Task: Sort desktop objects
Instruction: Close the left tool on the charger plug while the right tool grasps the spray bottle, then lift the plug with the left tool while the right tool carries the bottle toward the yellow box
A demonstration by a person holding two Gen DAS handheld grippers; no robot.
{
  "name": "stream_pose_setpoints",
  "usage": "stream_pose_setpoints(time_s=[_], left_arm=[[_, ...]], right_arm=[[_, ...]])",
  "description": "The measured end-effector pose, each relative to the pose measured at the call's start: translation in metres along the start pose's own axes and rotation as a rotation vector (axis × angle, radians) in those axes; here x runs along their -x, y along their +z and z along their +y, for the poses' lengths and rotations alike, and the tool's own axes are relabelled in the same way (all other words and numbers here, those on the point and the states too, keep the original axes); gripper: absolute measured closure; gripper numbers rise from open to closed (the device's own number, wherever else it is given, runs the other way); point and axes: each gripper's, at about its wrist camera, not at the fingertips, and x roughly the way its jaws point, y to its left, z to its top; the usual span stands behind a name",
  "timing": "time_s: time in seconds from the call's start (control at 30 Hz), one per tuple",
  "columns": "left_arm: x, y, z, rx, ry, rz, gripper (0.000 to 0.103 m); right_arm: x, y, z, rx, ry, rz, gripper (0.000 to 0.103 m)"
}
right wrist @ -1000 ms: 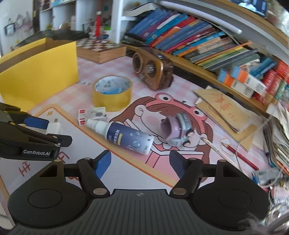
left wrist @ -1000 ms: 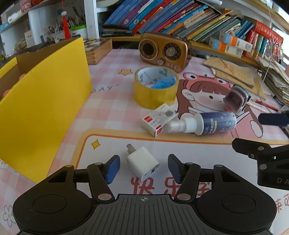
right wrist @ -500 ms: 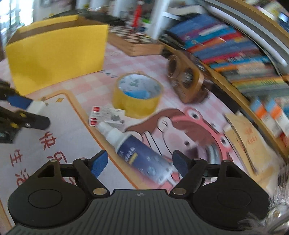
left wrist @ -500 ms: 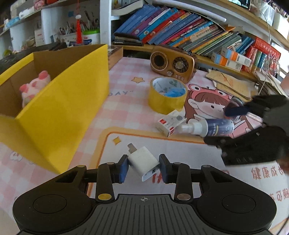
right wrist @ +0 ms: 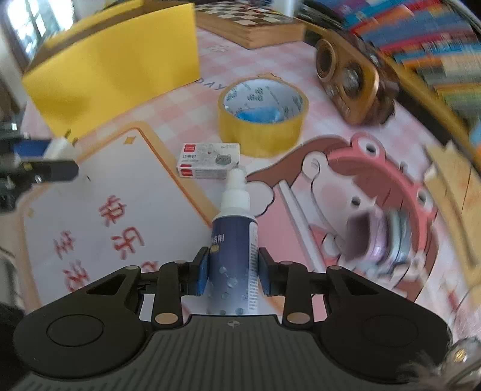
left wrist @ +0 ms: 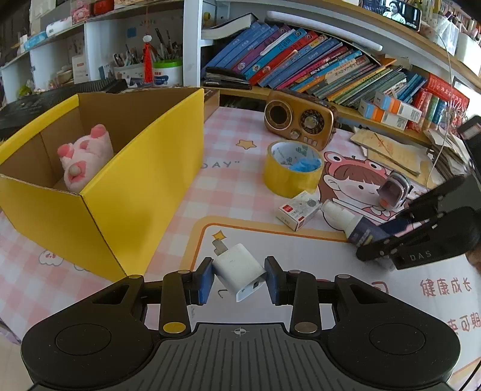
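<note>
My left gripper is shut on a white charger plug and holds it tilted just above the printed desk mat, close to the yellow cardboard box. A pink plush toy lies inside that box. In the right wrist view, a dark blue spray bottle with a white nozzle lies on the mat. My right gripper is closing on its body, and the pads press on both sides. The left wrist view shows that gripper low at the right over the bottle.
A yellow tape roll, a small staple box, a purple toy and a brown radio sit on the desk behind the bottle. Books and papers line the back and right edges. A wooden chessboard lies beyond the box.
The left gripper shut on the charger plug and carried it up and toward the yellow box. The right gripper tipped down over the spray bottle and closed on it.
</note>
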Motion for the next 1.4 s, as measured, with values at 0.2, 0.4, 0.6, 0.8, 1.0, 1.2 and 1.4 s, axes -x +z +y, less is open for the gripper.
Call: stream_pose_setpoints(time_s=[0.2, 0.4, 0.6, 0.8, 1.0, 1.2, 1.4], left_arm=[[0.001, 0.001, 0.0, 0.0, -0.035, 0.006, 0.068], [0.007, 0.001, 0.005, 0.028, -0.082, 0.002, 0.068], [0.02, 0.0, 0.004, 0.023, -0.126, -0.013, 0.068], [0.036, -0.005, 0.009, 0.016, -0.163, -0.038, 0.068], [0.051, -0.014, 0.02, 0.022, -0.192, -0.052, 0.068], [0.063, -0.026, 0.032, 0.02, -0.226, -0.052, 0.068], [0.076, -0.039, 0.048, 0.022, -0.255, -0.046, 0.068]], right_arm=[[0.006, -0.014, 0.016, -0.067, -0.081, -0.067, 0.073], [0.017, -0.027, 0.022, -0.314, -0.122, -0.129, 0.073], [0.041, -0.04, 0.042, -0.518, -0.148, -0.216, 0.073], [0.065, -0.047, 0.071, -0.542, -0.153, -0.258, 0.073], [0.081, -0.053, 0.102, -0.536, -0.168, -0.276, 0.073], [0.086, -0.062, 0.128, -0.551, -0.188, -0.271, 0.073], [0.09, -0.072, 0.159, -0.575, -0.206, -0.266, 0.073]])
